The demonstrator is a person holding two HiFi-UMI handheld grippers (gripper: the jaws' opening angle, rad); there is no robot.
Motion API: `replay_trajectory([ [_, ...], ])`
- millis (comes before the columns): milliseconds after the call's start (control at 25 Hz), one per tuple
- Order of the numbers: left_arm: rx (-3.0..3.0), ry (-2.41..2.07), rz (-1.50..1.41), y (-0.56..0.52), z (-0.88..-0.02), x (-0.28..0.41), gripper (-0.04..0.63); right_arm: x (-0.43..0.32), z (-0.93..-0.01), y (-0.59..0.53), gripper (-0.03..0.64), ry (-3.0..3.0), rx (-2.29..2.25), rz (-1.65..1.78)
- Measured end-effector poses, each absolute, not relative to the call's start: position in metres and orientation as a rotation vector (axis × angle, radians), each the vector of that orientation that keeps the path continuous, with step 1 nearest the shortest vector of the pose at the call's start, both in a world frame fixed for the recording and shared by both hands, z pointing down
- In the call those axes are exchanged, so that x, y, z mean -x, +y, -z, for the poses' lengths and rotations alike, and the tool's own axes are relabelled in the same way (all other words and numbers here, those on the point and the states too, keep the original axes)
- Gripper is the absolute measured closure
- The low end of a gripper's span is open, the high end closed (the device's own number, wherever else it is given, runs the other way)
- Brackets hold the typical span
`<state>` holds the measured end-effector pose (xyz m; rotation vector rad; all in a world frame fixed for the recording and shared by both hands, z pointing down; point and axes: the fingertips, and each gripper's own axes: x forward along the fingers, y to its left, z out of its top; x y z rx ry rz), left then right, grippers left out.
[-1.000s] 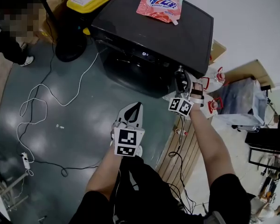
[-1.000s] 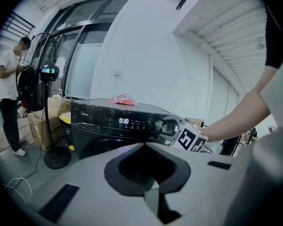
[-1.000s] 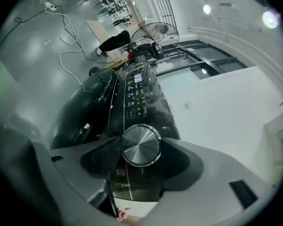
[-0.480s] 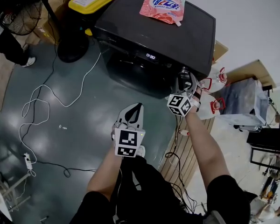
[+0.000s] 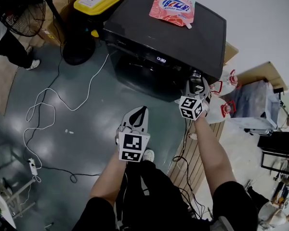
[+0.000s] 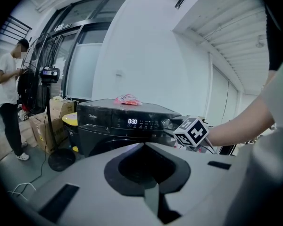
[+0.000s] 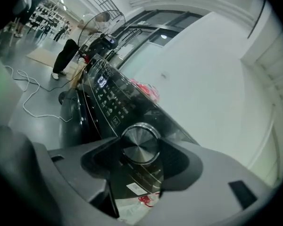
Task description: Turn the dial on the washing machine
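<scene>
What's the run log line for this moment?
phase: dial grip | right gripper: shut on dial of washing machine | left gripper: shut, empty, held low, off machine | display: 0:30

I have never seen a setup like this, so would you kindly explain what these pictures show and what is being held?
There is no robot arm here: a person holds a pair of hand-held tongs in each hand. The head view comes from a camera on the person's head, looking steeply down. The two gripper views come from cameras riding on the tongs, looking along their jaws. The big black box is a washing machine, with a pink pouch lying on top. The right tongs are closed on the machine's round metal dial. The left tongs are shut, hold nothing and hang above the floor, away from the machine. The patterned cubes are part of the tongs.
</scene>
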<state>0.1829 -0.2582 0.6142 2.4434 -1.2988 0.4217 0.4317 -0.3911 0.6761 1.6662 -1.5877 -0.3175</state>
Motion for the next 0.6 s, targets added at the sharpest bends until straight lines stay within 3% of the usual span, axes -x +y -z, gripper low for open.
replay_trajectory([
  [160,-2.449,-1.294,-0.433,-0.2611,-0.6118,-0.1789,0.584,-0.4347,-0.6732,-0.3901,0.358,-1.649,-1.75,0.179],
  [280,-2.448,-1.284,-0.44,-0.263,-0.6121,-0.1763,0.584,-0.4407,-0.6679,-0.3863,0.426,-1.699,-1.828,0.049],
  [600,-2.459,-1.261,-0.454,-0.2637,-0.6137,-0.1776,0.584,-0.4412,-0.6677,-0.3873,0.425,-1.753,-1.849,0.025],
])
